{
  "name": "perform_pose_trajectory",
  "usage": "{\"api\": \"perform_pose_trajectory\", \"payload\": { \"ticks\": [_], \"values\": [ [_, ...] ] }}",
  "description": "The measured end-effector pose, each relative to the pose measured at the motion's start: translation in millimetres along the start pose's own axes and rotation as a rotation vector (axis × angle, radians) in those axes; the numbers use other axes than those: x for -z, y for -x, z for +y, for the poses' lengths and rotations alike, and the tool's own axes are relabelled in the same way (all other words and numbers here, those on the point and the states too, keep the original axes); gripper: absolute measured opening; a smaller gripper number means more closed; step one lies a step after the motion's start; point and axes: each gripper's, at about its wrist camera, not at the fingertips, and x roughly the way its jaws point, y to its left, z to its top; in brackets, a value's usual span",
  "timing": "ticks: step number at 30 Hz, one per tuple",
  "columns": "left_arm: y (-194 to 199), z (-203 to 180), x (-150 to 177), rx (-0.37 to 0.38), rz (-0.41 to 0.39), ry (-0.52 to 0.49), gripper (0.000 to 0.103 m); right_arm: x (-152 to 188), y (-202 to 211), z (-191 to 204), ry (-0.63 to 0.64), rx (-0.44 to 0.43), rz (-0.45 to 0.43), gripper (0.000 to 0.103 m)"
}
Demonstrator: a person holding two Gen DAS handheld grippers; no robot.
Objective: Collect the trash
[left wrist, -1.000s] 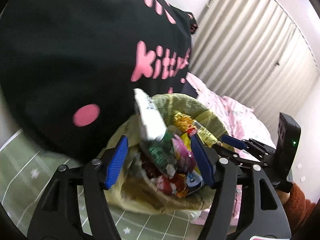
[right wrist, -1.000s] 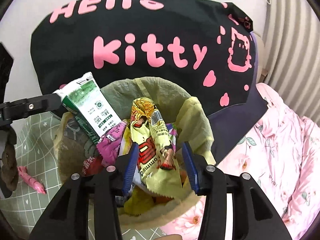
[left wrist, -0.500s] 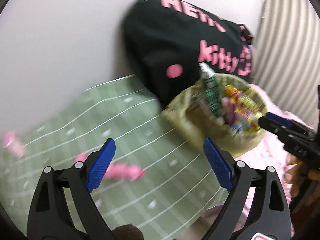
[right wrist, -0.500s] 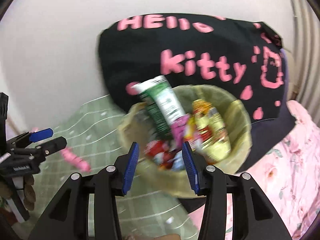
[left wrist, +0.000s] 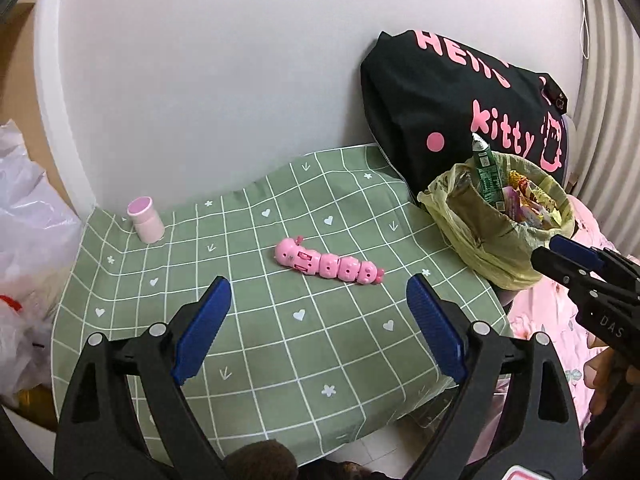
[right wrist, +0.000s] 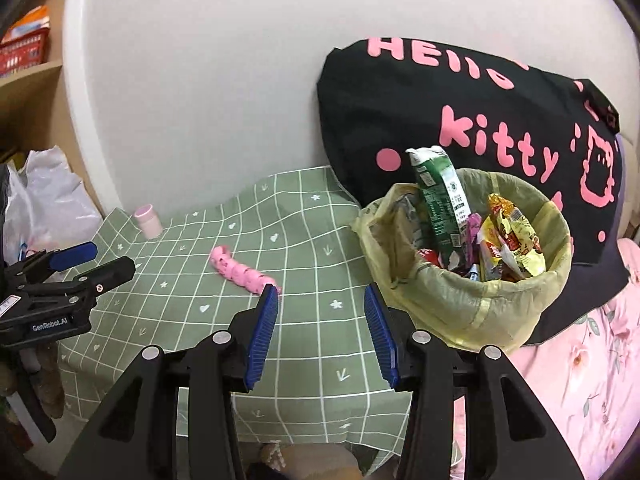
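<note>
Left gripper [left wrist: 318, 322] gapes wide, empty, over the green checked tablecloth [left wrist: 280, 340]; right gripper [right wrist: 320, 330] open too. Yellow-lined trash bin [right wrist: 472, 300] sits just right, stuffed with wrappers. Black pillow [right wrist: 480, 112] behind reads "Hello kitty".

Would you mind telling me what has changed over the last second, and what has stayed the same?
Both grippers pulled back from the yellow-lined trash bin: the left gripper swung left over the green checked tablecloth, and the right gripper retreated. Both are open and empty. The green-and-white carton and wrappers stayed in the bin; the pink segmented toy and pink bottle lie untouched.
</note>
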Motion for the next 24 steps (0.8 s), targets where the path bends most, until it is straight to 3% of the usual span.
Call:
{"api": "perform_pose_trajectory", "payload": {
  "ticks": [24],
  "values": [
    [27.1,-7.7,6.3,0.02,-0.039,0.016,0.084,0.3,23.4,10.0,0.006,0.013,-0.046,0.042]
  ]
}}
